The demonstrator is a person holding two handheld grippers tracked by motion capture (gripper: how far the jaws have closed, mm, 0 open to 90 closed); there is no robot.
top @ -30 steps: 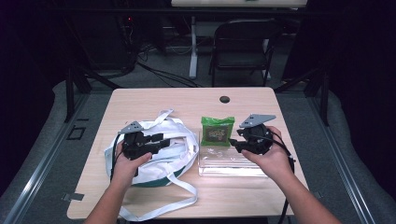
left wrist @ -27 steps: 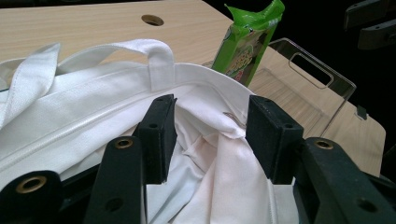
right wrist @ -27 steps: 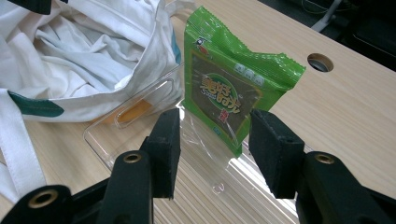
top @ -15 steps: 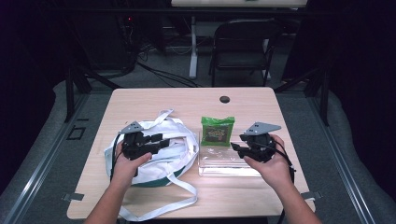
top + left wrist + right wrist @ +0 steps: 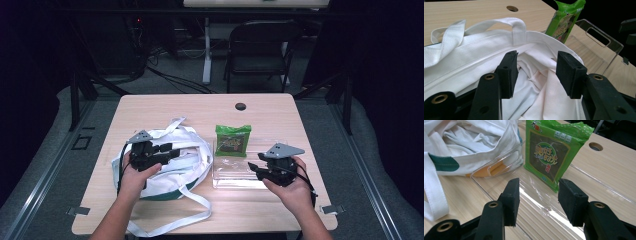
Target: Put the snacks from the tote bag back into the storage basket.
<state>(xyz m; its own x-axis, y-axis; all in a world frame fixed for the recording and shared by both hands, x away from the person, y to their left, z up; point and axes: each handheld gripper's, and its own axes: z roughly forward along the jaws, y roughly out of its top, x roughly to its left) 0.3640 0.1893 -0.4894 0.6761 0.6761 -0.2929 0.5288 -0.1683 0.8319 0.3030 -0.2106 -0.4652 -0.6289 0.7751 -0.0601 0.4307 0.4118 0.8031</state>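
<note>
A white cloth tote bag (image 5: 167,167) with a green patch and long straps lies on the left half of the wooden table (image 5: 165,107). My left gripper (image 5: 174,150) hovers over the bag's open mouth (image 5: 534,65) and stands open with nothing between its fingers. A green snack packet (image 5: 232,140) leans upright at the far end of a clear plastic tray (image 5: 235,175). My right gripper (image 5: 254,171) is open above the tray's near right part and points at the packet (image 5: 549,157). The tray's floor (image 5: 544,212) lies under its jaws.
A round cable hole (image 5: 240,106) sits near the table's far edge. A dark folding chair (image 5: 260,45) stands beyond the table. One bag strap (image 5: 170,225) trails to the near edge. The bag (image 5: 474,145) touches the tray's left handle wall.
My right gripper has drawn back toward the person and slightly right, away from the green packet. The left gripper has stayed over the bag.
</note>
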